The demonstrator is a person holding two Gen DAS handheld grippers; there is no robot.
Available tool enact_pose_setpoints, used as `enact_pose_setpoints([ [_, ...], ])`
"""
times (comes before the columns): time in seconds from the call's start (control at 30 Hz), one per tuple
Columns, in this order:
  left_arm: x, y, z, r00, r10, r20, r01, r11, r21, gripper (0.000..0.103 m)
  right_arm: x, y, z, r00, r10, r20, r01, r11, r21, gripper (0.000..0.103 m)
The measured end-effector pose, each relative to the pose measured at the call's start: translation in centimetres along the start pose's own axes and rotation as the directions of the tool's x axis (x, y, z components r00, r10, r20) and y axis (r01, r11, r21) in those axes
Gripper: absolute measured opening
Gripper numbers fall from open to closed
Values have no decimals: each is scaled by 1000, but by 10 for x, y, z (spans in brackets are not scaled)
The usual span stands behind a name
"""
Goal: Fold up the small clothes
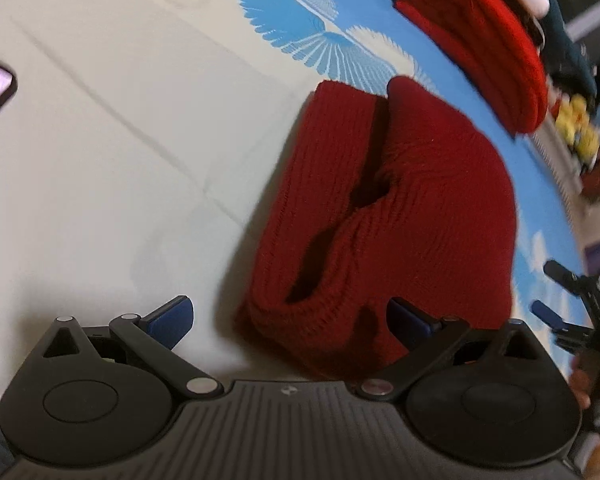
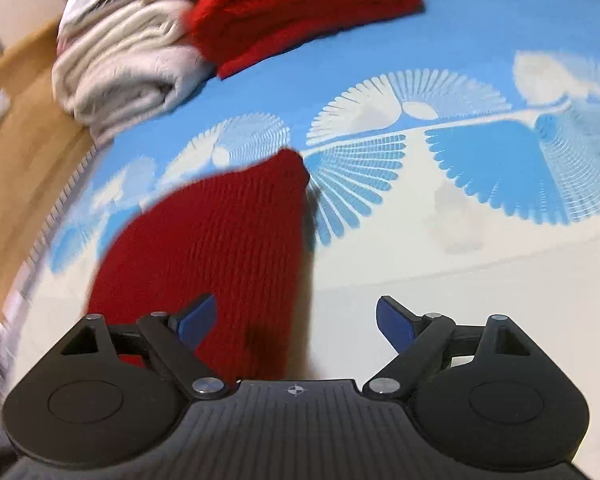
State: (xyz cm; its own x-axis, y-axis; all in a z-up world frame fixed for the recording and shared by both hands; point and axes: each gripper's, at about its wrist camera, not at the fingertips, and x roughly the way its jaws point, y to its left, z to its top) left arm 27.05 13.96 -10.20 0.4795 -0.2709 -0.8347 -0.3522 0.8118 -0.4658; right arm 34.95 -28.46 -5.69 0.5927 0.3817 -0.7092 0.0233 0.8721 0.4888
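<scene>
Dark red knit hat (image 1: 392, 216) lying loosely doubled on the bedsheet (image 1: 100, 160) between my left claw (image 1: 288, 320) and right claw (image 2: 296, 320), both open and empty; far folded pile (image 2: 204, 28) suggests several pieces done, this fold unfinished.

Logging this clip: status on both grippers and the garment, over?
Left gripper open, right gripper open. Dark red knit lies part folded on the sheet, ungripped. Nothing in the way.

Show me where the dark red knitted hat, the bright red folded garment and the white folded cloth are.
dark red knitted hat (image 1: 420, 208): left wrist view, middle of its knit body.
bright red folded garment (image 2: 300, 8): right wrist view, its top surface.
white folded cloth (image 2: 120, 76): right wrist view, its rolled front.
</scene>
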Motion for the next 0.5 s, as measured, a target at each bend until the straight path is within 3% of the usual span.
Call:
enact_pose_setpoints([
  [0.23, 21, 4, -2, 995, -72, -72, 59, 983, -174, 103, 64, 17, 48, 998, 35, -45, -35, 999, 5, 93],
  [0.43, 27, 1, -1, 998, -56, -34, 46, 972, -230, 103, 113, 13, 57, 997, 76, -26, -75, 996, 40, 94],
  [0.5, 26, 2, 0, 999, -48, -23, 41, 969, -243, 103, 130, 5, 56, 994, 80, -68, -75, 994, 80, 96],
])
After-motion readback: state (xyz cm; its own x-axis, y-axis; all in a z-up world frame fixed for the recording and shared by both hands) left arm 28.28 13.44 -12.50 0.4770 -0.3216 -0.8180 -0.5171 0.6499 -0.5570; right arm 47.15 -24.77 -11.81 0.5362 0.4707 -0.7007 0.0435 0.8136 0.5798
